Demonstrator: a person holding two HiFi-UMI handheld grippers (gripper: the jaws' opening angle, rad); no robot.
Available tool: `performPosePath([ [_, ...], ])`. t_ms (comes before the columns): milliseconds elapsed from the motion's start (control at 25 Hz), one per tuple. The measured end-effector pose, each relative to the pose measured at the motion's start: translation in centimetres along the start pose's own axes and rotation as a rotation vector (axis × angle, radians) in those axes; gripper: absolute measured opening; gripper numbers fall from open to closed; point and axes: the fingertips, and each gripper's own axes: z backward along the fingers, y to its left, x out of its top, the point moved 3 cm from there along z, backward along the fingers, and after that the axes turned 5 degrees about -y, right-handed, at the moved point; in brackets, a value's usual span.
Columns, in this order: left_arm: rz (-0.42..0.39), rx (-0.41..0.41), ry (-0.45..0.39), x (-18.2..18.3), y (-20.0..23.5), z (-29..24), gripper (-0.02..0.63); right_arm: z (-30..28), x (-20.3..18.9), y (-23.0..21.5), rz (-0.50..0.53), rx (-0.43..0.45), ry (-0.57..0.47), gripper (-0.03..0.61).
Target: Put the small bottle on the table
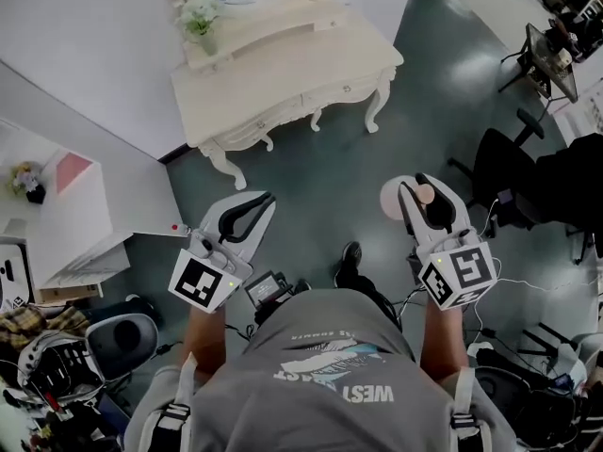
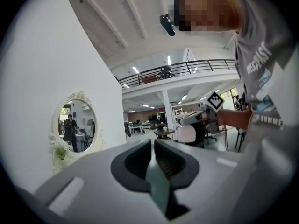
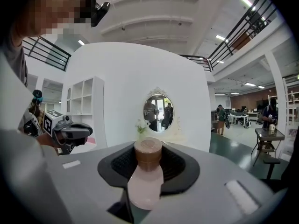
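Note:
The small bottle (image 3: 145, 178), pale pink with a brown cap, stands upright between the pads of my right gripper (image 3: 148, 149), which is shut on it. In the head view the same bottle (image 1: 426, 194) shows at the right gripper (image 1: 421, 185), held above the grey floor, right of and short of the cream dressing table (image 1: 283, 73). My left gripper (image 1: 254, 205) is held at the same height to the left, its jaws together with nothing between them; in its own view the pads meet (image 2: 153, 148). The table's oval mirror (image 3: 158, 112) lies straight ahead of the bottle.
A small potted plant (image 1: 200, 22) stands on the table by the mirror. A white shelf unit (image 1: 66, 215) is at the left, a black office chair (image 1: 509, 168) at the right. Bags and a helmet (image 1: 57, 365) lie on the floor at the lower left.

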Motion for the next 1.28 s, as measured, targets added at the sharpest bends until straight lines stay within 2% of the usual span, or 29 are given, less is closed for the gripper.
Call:
performPosePath([
  [480, 0.008, 0.114, 0.037, -0.4, 1.6, -12.2, 0.023, -8.0, 0.0, -12.3, -0.004, 0.123, 0.014, 0.127],
  [680, -0.005, 0.135, 0.042, 0.2, 1.2, -16.0, 0.023, -9.9, 0.8, -16.2, 0.009, 0.155, 0.003, 0.127],
  [1040, -0.008, 0.106, 0.057, -0.5, 3.2, -20.2, 0.023, -12.0, 0.3, -19.7, -0.014, 0.123, 0.002, 0.127],
  [1280, 0.000, 0.008, 0.029, -1.5, 7.5, -24.5, 0.023, -14.7, 0.6, -21.5, -0.008, 0.031, 0.011, 0.127],
])
